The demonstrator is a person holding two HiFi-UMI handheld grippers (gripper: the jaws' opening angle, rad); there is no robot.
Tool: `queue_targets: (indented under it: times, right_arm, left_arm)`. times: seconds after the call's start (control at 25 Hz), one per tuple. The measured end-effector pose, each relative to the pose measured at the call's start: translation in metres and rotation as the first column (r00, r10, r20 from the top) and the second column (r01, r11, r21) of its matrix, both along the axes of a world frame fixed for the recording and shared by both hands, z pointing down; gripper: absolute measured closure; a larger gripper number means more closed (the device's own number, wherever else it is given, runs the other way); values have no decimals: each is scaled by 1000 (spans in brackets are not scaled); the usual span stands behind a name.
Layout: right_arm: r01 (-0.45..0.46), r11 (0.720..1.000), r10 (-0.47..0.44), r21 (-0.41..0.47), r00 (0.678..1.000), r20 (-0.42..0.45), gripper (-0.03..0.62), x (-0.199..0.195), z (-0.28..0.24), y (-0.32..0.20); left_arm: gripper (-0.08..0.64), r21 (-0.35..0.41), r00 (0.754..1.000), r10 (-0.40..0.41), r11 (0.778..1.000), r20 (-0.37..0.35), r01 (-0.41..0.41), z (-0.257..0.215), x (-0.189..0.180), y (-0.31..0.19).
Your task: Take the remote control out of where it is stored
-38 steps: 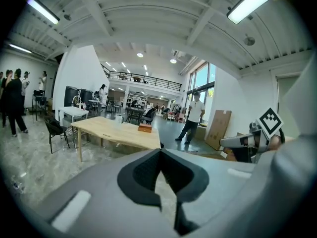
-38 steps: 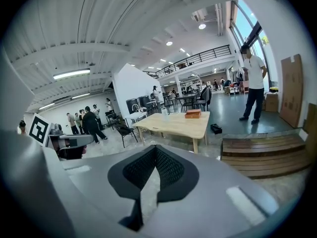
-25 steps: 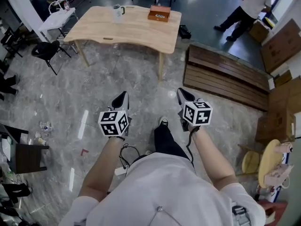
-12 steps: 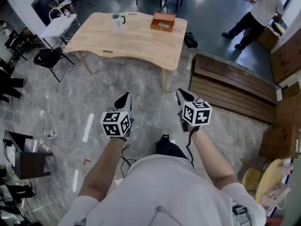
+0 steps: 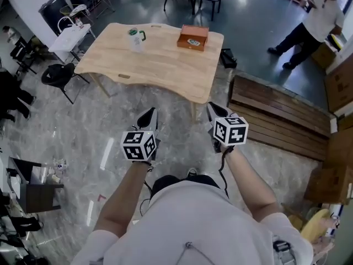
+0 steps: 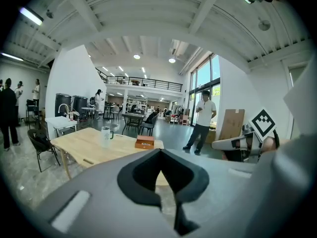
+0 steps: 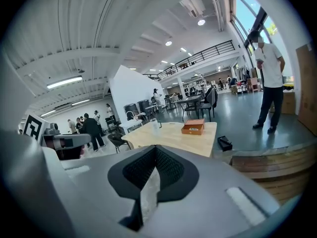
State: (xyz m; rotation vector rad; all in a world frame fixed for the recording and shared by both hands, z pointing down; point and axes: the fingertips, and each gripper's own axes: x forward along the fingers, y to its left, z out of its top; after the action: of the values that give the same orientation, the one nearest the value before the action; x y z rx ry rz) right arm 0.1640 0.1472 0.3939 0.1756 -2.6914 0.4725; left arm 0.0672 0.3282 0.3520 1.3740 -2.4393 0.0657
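Observation:
No remote control shows in any view. An orange box lies with its lid down at the far right of a wooden table, and it also appears as the box and the box in the gripper views. My left gripper and right gripper are held side by side in the air, short of the table's near edge. Both are shut with nothing between the jaws. The left gripper and the right gripper point at the table.
A white mug stands on the table left of the box. Black chairs and a small white table are at the left. A wooden platform lies to the right, and a person stands beyond it. Cardboard boxes are stacked at the far right.
The table has drawn nearer and lower in the head view as I walk toward it. Both grippers stay shut and keep their places side by side.

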Motion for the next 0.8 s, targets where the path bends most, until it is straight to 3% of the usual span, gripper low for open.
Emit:
queue_targets:
  times: [0.44, 0.8]
  right_arm:
    - [11, 1000, -12, -14, 1000, -19, 565, -71, 17, -49]
    - [-36, 999, 37, 20, 998, -57, 565, -161, 22, -116]
  left_arm:
    - [560, -11, 1000, 7, 1000, -22, -8, 19, -64, -57]
    - [560, 27, 997, 74, 997, -39, -73, 25, -171, -143]
